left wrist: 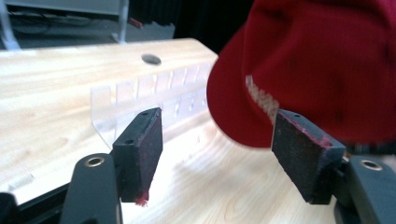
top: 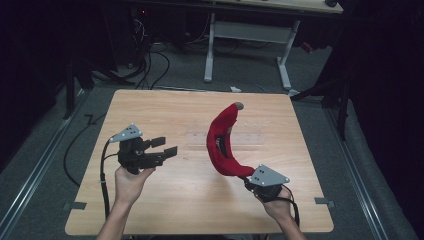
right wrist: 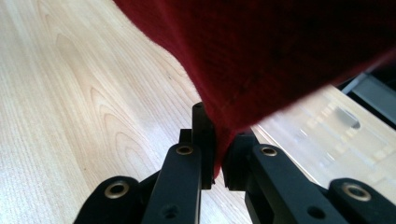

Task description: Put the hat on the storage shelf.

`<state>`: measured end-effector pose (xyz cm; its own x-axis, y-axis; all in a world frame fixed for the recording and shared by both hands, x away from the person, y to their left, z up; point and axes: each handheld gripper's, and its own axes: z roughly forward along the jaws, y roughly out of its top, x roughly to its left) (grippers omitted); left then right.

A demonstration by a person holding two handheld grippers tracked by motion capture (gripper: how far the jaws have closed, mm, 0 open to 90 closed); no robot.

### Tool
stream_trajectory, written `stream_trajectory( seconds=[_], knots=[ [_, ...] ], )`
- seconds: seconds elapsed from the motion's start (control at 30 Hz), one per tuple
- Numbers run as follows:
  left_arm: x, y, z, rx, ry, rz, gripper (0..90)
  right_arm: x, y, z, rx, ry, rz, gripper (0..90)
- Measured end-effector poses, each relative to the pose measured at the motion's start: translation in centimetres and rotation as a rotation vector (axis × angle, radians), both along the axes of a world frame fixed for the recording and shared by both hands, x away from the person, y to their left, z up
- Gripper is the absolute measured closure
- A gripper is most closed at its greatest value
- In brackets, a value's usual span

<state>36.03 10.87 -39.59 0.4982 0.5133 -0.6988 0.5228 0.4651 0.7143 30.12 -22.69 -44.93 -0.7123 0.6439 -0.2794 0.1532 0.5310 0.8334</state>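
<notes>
A red cap [top: 223, 141] is held up above the wooden table [top: 165, 200], curving from its crown at the top down to its brim. My right gripper [top: 248, 176] is shut on the brim's edge at the lower right; in the right gripper view the red cap [right wrist: 280, 51] hangs from the pinched jaws of that gripper [right wrist: 218, 154]. My left gripper [top: 168, 146] is open to the left of the cap, apart from it. In the left gripper view the red cap [left wrist: 322, 70] looms just beyond the open gripper [left wrist: 217, 149], with nothing between the jaws.
A clear plastic rack [left wrist: 144, 100] lies on the table beyond the left gripper, also seen faintly under the cap [top: 200, 138]. A round hole [left wrist: 151, 59] sits in the tabletop near the far edge. Another desk [top: 250, 30] stands behind on the grey floor.
</notes>
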Motion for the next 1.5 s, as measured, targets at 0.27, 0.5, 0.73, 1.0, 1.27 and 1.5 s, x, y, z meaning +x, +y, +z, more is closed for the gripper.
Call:
stream_trajectory(
  seconds=[0.27, 0.5, 0.73, 1.0, 1.27, 1.5],
  knots=[
    [-0.1, 0.0, -4.5, 0.087, 0.008, 0.037, 32.9, 0.3, -1.9, 0.5, 0.045, 0.034, -0.041, 85.8],
    [0.2, 0.6, -7.4, 0.110, 0.042, 0.077, 33.1, 0.9, -2.9, 0.9, 0.105, 0.067, -0.051, 85.8],
    [0.8, 0.8, -10.5, 0.239, 0.027, 0.166, 33.9, 1.3, -3.3, 1.2, 0.125, 0.073, -0.054, 85.8],
    [2.2, 1.2, -12.5, 0.355, 0.012, 0.240, 33.6, 1.6, -4.4, 1.6, 0.155, 0.079, -0.088, 85.8],
    [3.2, 1.4, -13.9, 0.452, 0.017, 0.285, 32.4, 2.5, -6.1, 2.1, 0.214, 0.097, -0.125, 85.8],
    [3.7, 1.4, -14.7, 0.502, 0.033, 0.309, 31.5, 3.2, -7.4, 2.8, 0.232, 0.108, -0.149, 85.7]
  ],
)
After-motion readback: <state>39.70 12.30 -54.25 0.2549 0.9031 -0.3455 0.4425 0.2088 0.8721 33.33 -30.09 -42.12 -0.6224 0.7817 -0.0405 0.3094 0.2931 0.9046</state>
